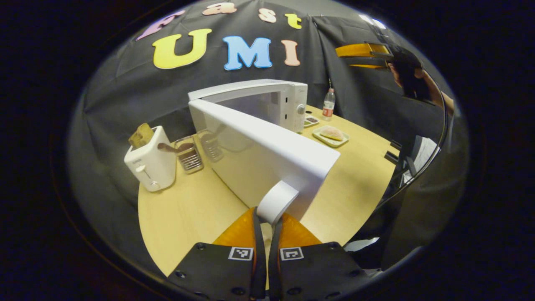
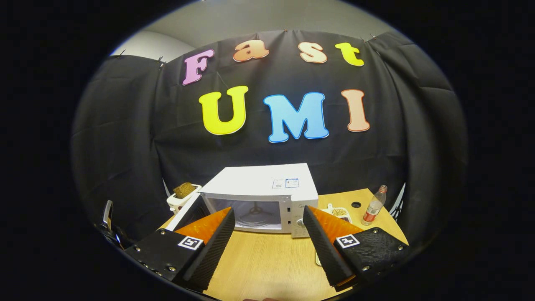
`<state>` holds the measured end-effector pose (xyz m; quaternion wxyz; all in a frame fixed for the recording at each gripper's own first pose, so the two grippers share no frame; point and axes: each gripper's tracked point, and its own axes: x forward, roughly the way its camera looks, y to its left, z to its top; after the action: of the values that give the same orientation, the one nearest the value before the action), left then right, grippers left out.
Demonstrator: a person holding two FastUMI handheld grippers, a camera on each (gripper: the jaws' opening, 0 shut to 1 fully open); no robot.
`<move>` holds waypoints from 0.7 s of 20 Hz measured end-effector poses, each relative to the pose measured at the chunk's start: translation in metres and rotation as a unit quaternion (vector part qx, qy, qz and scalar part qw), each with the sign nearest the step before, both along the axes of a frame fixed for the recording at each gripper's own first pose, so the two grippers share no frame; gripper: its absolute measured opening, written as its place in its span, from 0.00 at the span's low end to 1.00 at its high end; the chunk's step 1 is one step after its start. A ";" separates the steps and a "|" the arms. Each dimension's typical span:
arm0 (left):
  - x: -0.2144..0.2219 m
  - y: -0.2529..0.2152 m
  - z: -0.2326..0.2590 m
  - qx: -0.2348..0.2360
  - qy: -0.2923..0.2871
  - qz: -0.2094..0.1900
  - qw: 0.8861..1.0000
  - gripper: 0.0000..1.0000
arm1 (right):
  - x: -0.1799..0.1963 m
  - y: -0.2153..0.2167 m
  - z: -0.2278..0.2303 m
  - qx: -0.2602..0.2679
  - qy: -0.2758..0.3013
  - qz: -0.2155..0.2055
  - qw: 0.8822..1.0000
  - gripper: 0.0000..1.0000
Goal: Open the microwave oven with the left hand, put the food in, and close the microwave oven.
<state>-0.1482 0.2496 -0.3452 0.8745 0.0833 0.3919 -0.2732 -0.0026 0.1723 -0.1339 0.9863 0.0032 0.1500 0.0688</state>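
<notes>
- Pale wood worktop (image 1: 196, 209) against a black cloth wall; white microwave oven (image 2: 267, 188) stands at its back.
- Microwave door (image 1: 267, 154) is swung wide open toward the left gripper view's camera. In the right gripper view the cavity is exposed, with the turntable (image 2: 255, 219) visible inside.
- Left tool (image 1: 267, 223): fingers pressed nearly together, pinching the white door handle (image 1: 278, 200) at the door's free edge.
- Right tool (image 2: 267, 234): fingers spread wide, nothing between them, held above the worktop in front of the microwave. In the left gripper view it shows raised at upper right (image 1: 363, 56), with the hand (image 1: 411, 79) holding it.
- Food: a pale bun-like item (image 1: 332, 133) lies on a light rectangular plate (image 1: 324, 140) on the worktop, to the right of the microwave, outside the cavity.
- A second small tray (image 1: 311, 121) sits just beside the microwave's control side; contents too small to tell.
- Plastic bottle with red label (image 1: 329, 104) stands behind these.
- White toaster (image 1: 151, 161) with bread (image 1: 141, 134) sticking up stands left of the door; two clear containers (image 1: 190, 154) between toaster and door.
</notes>
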 end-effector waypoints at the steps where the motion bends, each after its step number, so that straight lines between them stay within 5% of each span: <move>1: 0.000 0.010 0.000 0.003 0.001 0.006 1.000 0.10 | -0.001 0.002 0.000 -0.004 0.001 0.002 1.000 1.00; 12: 0.004 0.046 -0.002 0.028 -0.017 0.049 0.998 0.07 | 0.001 -0.002 -0.010 -0.019 0.020 0.015 1.000 1.00; 14: 0.006 0.051 -0.003 0.040 -0.033 0.067 0.996 0.19 | 0.006 -0.005 -0.013 -0.020 0.025 0.020 0.999 1.00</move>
<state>-0.1421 0.3011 -0.3477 0.8994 0.1009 0.3779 -0.1952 0.0033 0.1676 -0.1471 0.9805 -0.0182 0.1760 0.0849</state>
